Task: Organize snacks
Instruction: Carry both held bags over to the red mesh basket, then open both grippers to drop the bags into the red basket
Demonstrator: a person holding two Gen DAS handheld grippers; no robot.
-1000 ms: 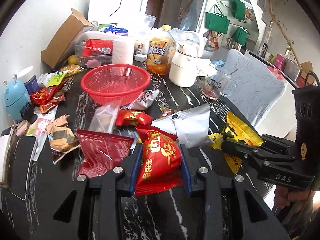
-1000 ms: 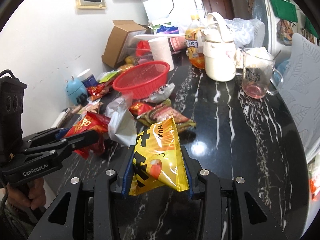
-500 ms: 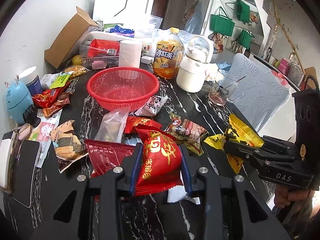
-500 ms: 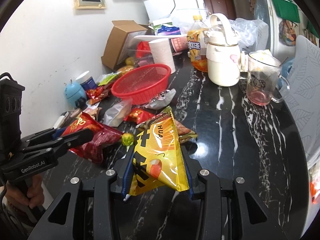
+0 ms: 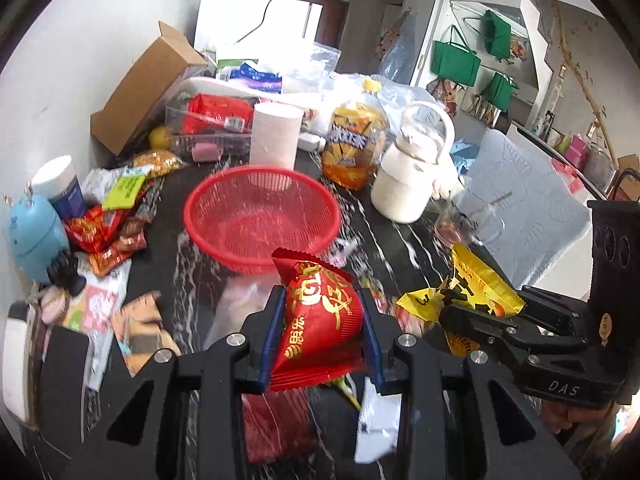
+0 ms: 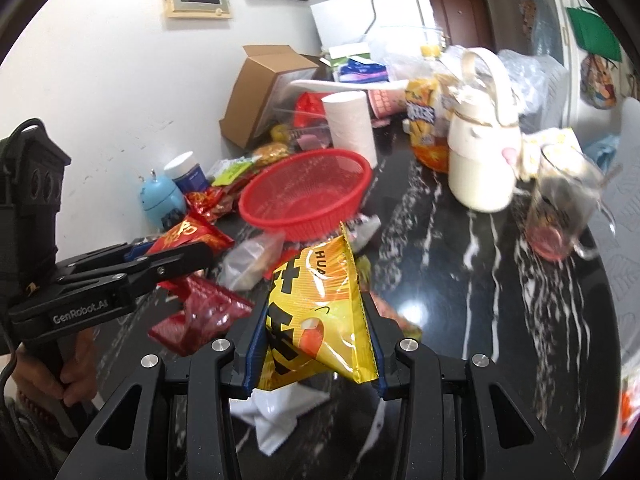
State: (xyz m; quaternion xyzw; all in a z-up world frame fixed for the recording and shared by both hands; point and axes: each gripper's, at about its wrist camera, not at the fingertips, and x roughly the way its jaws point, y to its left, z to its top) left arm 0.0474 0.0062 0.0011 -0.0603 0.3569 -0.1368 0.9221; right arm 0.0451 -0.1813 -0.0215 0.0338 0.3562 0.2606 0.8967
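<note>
Gripping a red packet [image 5: 320, 320] between its 2 fingers, the left gripper [image 5: 320, 330] hangs above the black marble table [image 6: 460, 280], and the packet's top corner points ahead toward the red basket [image 5: 262, 216]. The basket sits straight ahead of this gripper, just past the packet tip, and nothing shows inside it. To the left gripper's right, the right gripper [image 6: 316, 326] is clamped on a yellow packet [image 6: 320, 316]; from the left wrist view that packet sticks out of the black jaws on the right side. In the right wrist view the yellow packet stands upright between the blue-lined fingers [image 6: 256, 344], its upper edge just short of the basket rim.

Below and ahead of both grippers lie loose snacks: a dark red bag [image 6: 200, 316] under the left gripper, a clear bag [image 6: 250, 260] between it and the basket, and a white wrapper [image 6: 280, 412] on the table right under the right gripper. More wrappers [image 5: 100, 228] pile up ahead-left of the left gripper, beside a blue figure [image 5: 34, 232] and a white-capped jar [image 5: 58, 184].

Beyond the basket stand a paper roll [image 5: 274, 136], an orange drink bottle [image 5: 354, 148], and a cream kettle [image 5: 412, 176]. A glass mug [image 6: 564, 212] sits ahead-right of the right gripper. A cardboard box [image 5: 140, 92] leans against the wall at the far left. Much of the table is motion-blurred.
</note>
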